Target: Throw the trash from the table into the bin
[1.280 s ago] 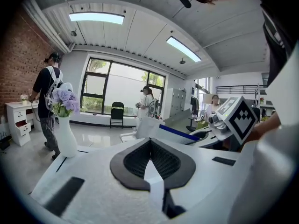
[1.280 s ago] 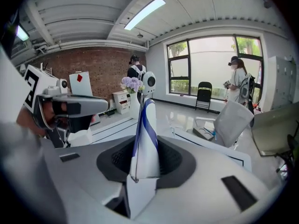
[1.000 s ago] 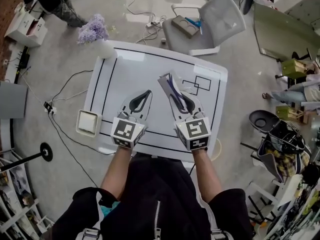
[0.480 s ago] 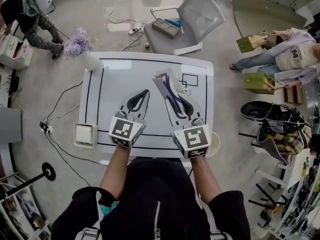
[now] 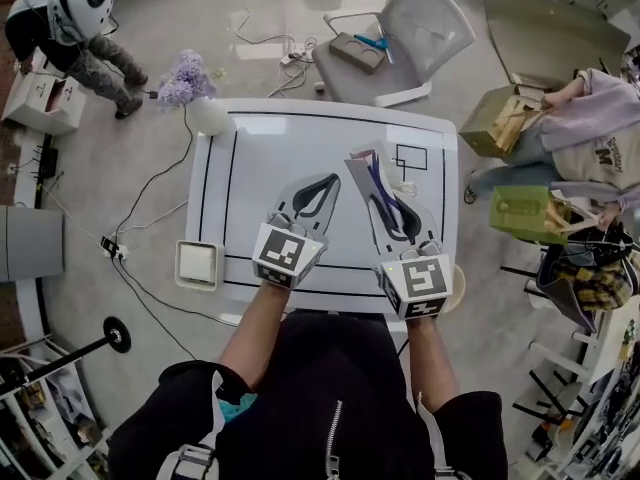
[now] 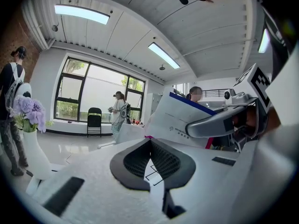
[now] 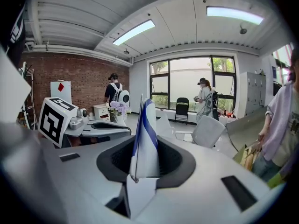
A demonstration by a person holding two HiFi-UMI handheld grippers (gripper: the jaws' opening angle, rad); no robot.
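My right gripper (image 5: 378, 192) is shut on a flat white packet with a blue stripe (image 5: 365, 168), holding it on edge above the white table (image 5: 270, 158). In the right gripper view the packet (image 7: 147, 120) stands upright between the dark pads of that gripper (image 7: 142, 146). My left gripper (image 5: 330, 180) hovers beside it to the left, its tips together and nothing in them (image 6: 150, 141). In the left gripper view the packet (image 6: 182, 115) shows to the right. A square white container (image 5: 197, 264), maybe the bin, sits on the floor by the table's left edge.
A white vase with purple flowers (image 5: 195, 88) stands at the table's far left corner. A grey chair (image 5: 405, 38) is behind the table. A seated person (image 5: 590, 118) and green bags (image 5: 520, 213) are on the right. Cables (image 5: 150, 228) lie on the floor at left.
Both grippers have drifted a little to the right over the table, the packet still in the right one. The view has swung, so the person and bags at right look closer.
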